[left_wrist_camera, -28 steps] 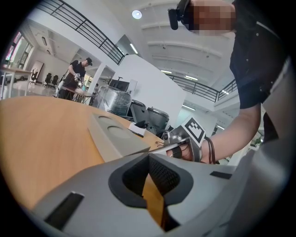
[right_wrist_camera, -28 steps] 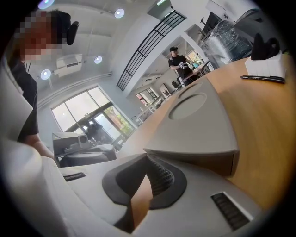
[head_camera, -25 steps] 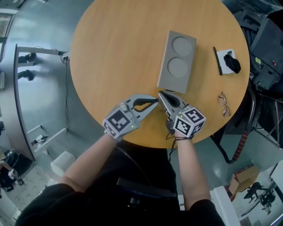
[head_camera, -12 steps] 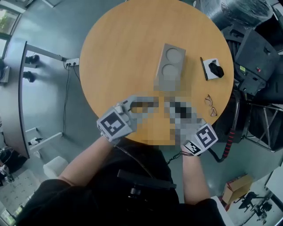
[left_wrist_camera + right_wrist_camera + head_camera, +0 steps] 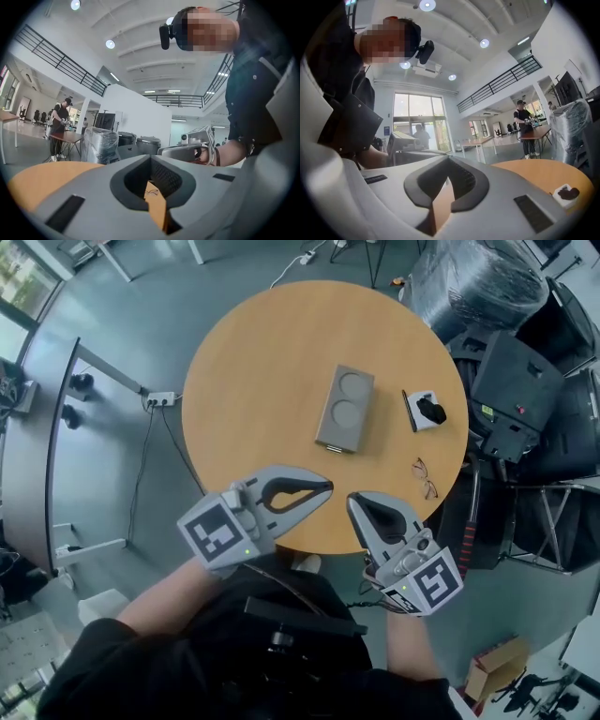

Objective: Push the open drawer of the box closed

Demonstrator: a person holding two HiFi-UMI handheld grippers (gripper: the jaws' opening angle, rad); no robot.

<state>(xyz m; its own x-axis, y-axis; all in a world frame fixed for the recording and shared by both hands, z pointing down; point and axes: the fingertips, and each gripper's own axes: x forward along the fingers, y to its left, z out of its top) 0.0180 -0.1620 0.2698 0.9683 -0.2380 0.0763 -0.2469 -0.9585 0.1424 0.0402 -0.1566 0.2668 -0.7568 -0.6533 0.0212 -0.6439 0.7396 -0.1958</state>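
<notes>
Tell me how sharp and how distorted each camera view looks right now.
Head view: sharp, evenly lit, the round table barely warped. Left gripper view: strong fisheye, dark corners, ceiling lamps flaring. Right gripper view: same fisheye, windows washed out.

Bright, even light fills the hall. It comes from round ceiling lamps [image 5: 110, 44] and, in the right gripper view, tall windows [image 5: 417, 115] that glare almost white. The tabletop [image 5: 253, 371] is evenly lit, with only faint, soft shadows. All views bend strongly at the edges, and both gripper views darken to black corners. The left tool [image 5: 151, 158] and right tool [image 5: 449, 161] look slightly soft near the lens.
</notes>
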